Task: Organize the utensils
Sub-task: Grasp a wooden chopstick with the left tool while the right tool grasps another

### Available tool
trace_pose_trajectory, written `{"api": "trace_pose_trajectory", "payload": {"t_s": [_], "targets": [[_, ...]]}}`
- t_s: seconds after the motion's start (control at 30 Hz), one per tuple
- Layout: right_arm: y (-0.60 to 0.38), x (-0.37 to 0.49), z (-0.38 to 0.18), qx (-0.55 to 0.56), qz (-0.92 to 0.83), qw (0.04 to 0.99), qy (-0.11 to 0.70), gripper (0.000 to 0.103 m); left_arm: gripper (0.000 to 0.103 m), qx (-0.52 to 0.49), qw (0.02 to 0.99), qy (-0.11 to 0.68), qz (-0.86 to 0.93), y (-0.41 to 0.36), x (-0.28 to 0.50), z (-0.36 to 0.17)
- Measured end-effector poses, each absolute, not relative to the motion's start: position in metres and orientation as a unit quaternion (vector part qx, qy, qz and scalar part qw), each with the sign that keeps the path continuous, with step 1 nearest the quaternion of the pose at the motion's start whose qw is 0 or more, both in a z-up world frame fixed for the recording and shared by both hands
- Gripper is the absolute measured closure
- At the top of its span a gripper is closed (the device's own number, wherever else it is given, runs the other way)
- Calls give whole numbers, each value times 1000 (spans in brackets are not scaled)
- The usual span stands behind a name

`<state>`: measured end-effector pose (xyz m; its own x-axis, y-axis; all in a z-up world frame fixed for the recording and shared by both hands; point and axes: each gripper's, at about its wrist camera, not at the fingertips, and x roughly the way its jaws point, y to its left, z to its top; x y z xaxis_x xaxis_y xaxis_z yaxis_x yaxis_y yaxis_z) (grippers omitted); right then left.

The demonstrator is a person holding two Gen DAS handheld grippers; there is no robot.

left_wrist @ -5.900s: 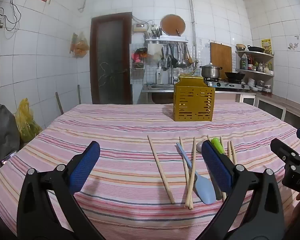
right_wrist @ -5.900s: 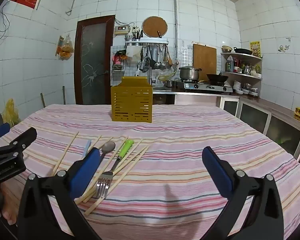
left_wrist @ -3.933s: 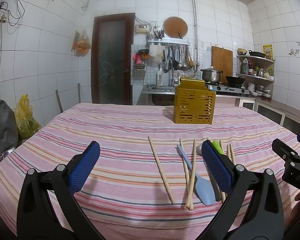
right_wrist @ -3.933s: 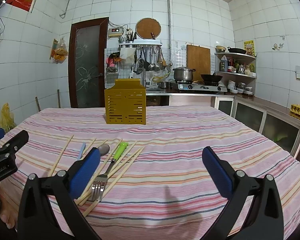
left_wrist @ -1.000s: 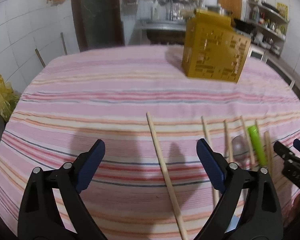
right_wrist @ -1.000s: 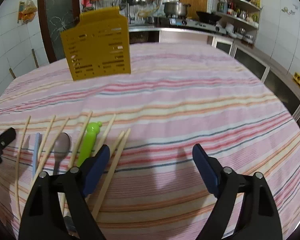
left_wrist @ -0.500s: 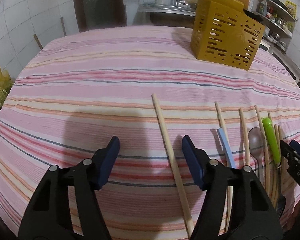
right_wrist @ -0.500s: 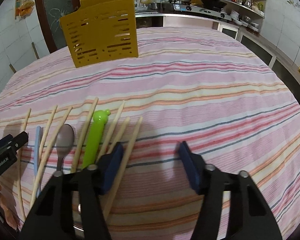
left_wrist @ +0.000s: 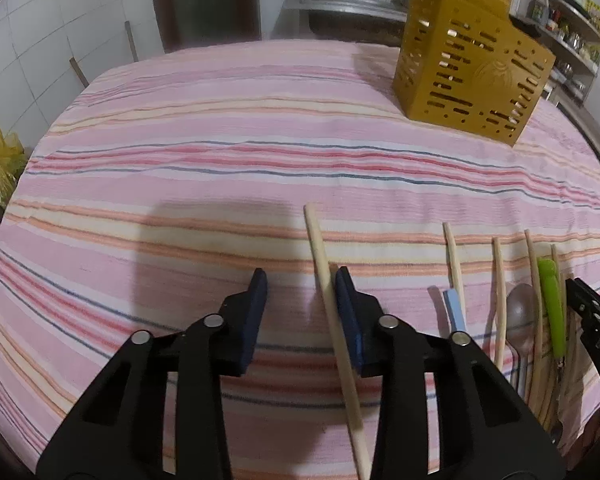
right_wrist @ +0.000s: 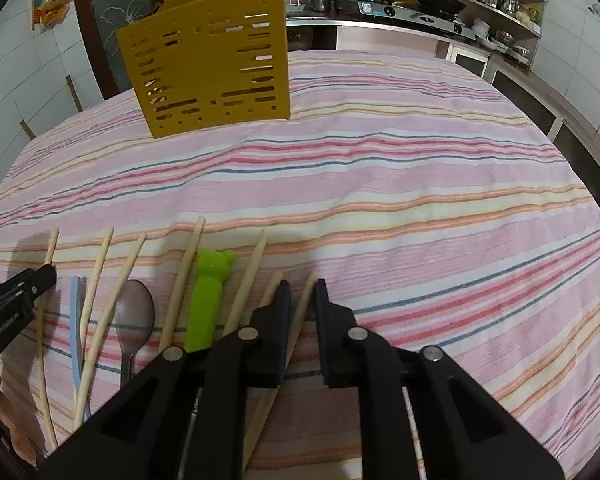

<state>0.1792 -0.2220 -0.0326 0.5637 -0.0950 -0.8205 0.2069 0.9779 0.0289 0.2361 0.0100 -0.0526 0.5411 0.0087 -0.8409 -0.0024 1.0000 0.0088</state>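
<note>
We judge the task to be at its start: no utensil is seen in the yellow holder (right_wrist: pixel 208 52), which stands toward the far side of the striped tabletop (right_wrist: pixel 400 184), well apart from the utensils, though its inside is hidden from both views. All the utensils lie in a loose row near the front edge: several chopsticks, a spoon (right_wrist: pixel 134 312), a green-handled fork (right_wrist: pixel 208 300) and a pale blue utensil (left_wrist: pixel 454 310). We have the left hand-held gripper (left_wrist: pixel 300 292) low over the tabletop, partly closed but with a clear gap; the leftmost chopstick (left_wrist: pixel 328 300) lies between its jaws, against the right pad (left_wrist: pixel 346 312), not yet clamped. The right hand-held gripper (right_wrist: pixel 302 300) is narrowed almost fully around the rightmost chopstick (right_wrist: pixel 306 296), which passes between its jaws; we cannot tell whether the pads already press on it. Every item remains to be lifted and placed in the holder. Compared with half a second earlier, both grippers have closed further and moved down and forward onto their chopsticks: the left then had its jaws spread wider with the chopstick loose between them, and the right then stood wide open beside the rightmost chopstick. The utensils themselves lie as they did.
</note>
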Motion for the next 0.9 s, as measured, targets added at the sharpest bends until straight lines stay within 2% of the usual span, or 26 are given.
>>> {"api": "trace_pose_trajectory", "payload": {"t_s": [0.1,0.33,0.4,0.9], "targets": [[-224,181,-33,68,-82,881,460,91,83,5,870,493,0,8,243,-51],[-224,185,-32,73,-81,884,454,92,90,13,869,495,0,3,250,-53],[-224,186,-30,77,-77,887,450,93,95,16,871,491,0,2,249,-54],[-223,178,6,76,-57,917,387,95,98,-19,894,447,-3,11,232,-29]]}}
